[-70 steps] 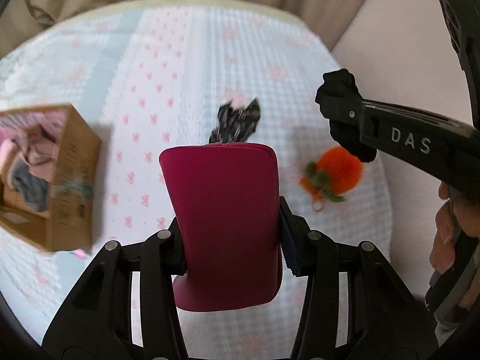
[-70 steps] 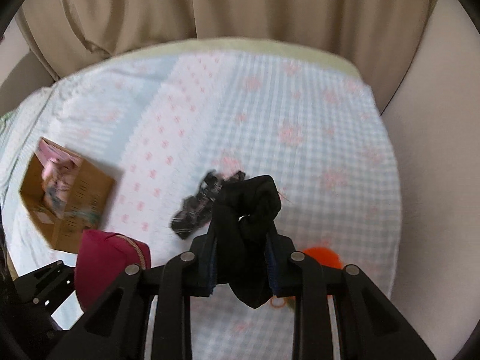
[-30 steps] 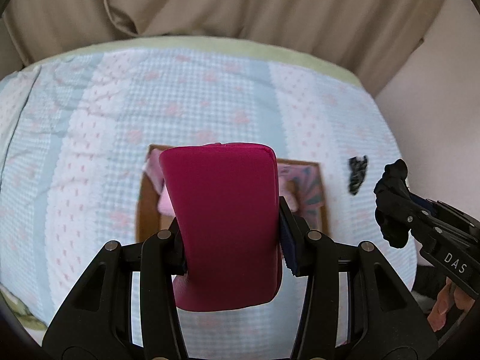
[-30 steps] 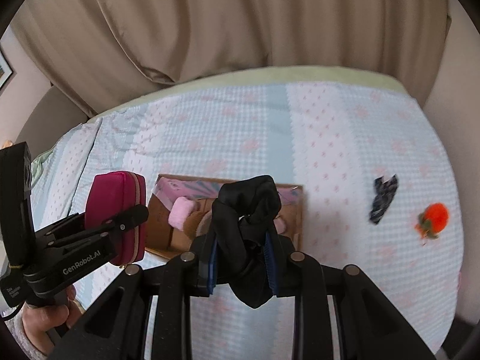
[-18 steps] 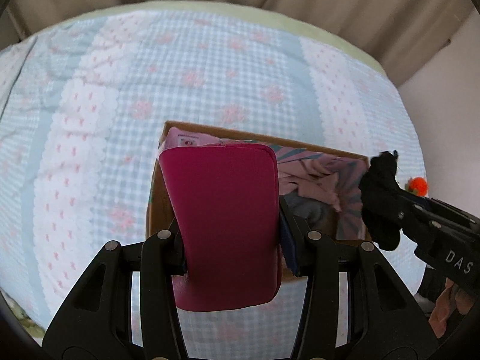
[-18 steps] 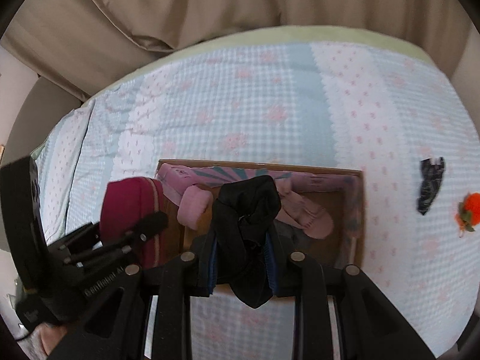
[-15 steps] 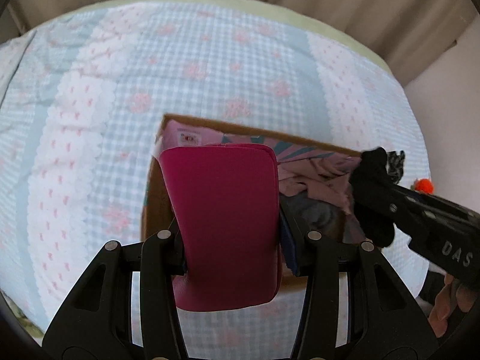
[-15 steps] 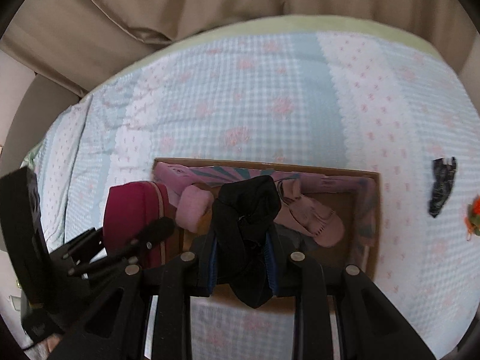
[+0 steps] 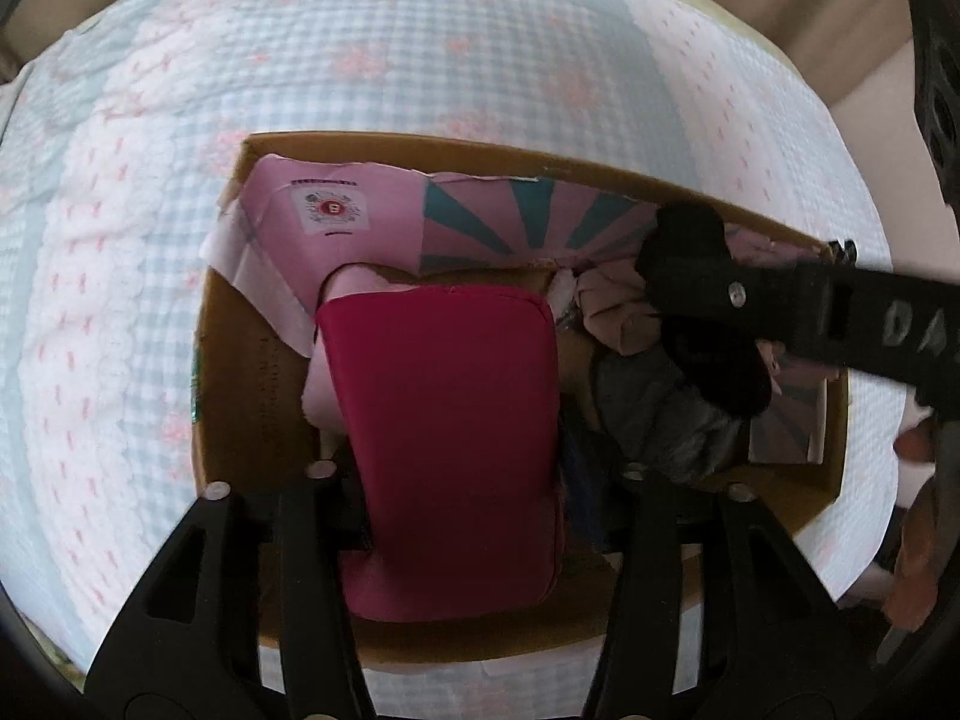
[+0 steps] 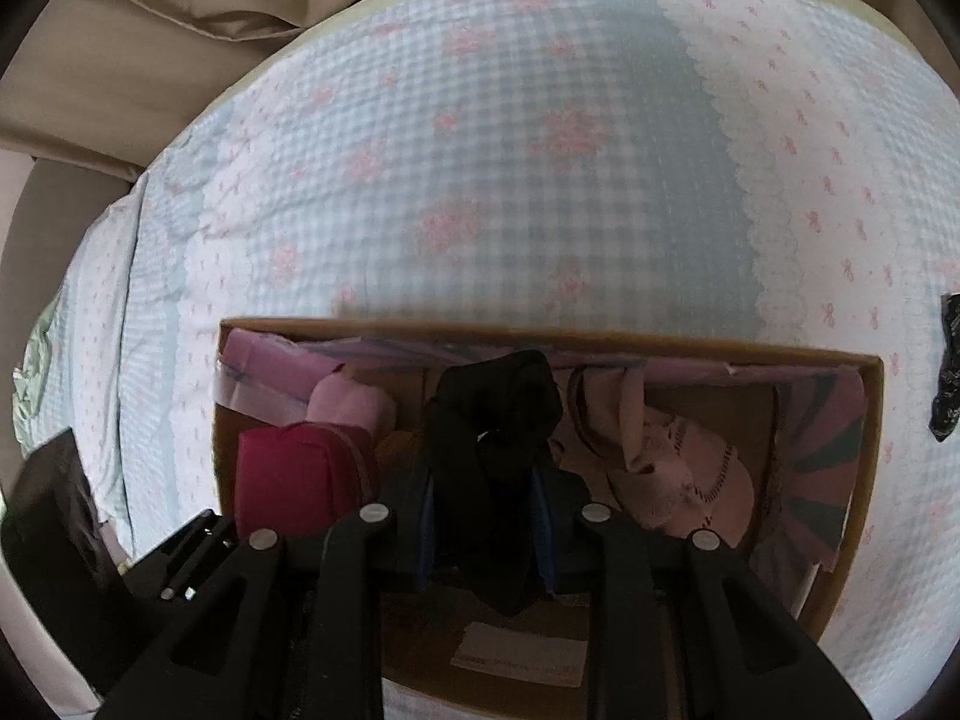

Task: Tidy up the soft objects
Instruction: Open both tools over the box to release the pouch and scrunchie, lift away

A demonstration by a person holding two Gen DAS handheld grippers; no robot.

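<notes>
My left gripper (image 9: pixel 462 474) is shut on a magenta zip pouch (image 9: pixel 444 438) and holds it over the left part of an open cardboard box (image 9: pixel 228 360). My right gripper (image 10: pixel 486 516) is shut on a black scrunchie (image 10: pixel 492 420) over the middle of the same box (image 10: pixel 864 516); it shows in the left wrist view (image 9: pixel 708 300) over the box's right part. The pouch shows in the right wrist view (image 10: pixel 288 474) at the box's left. Inside the box lie pink fabric items (image 10: pixel 672 468) and a grey cloth (image 9: pixel 660 414).
The box sits on a bed with a light blue and pink checked cover (image 10: pixel 480 150). A dark patterned cloth piece (image 10: pixel 948 384) lies on the cover to the right of the box. Beige curtains (image 10: pixel 150 12) hang behind the bed.
Both grippers have come from the right side of the bed to above the box and have lowered toward it. The box now fills the lower half of both views.
</notes>
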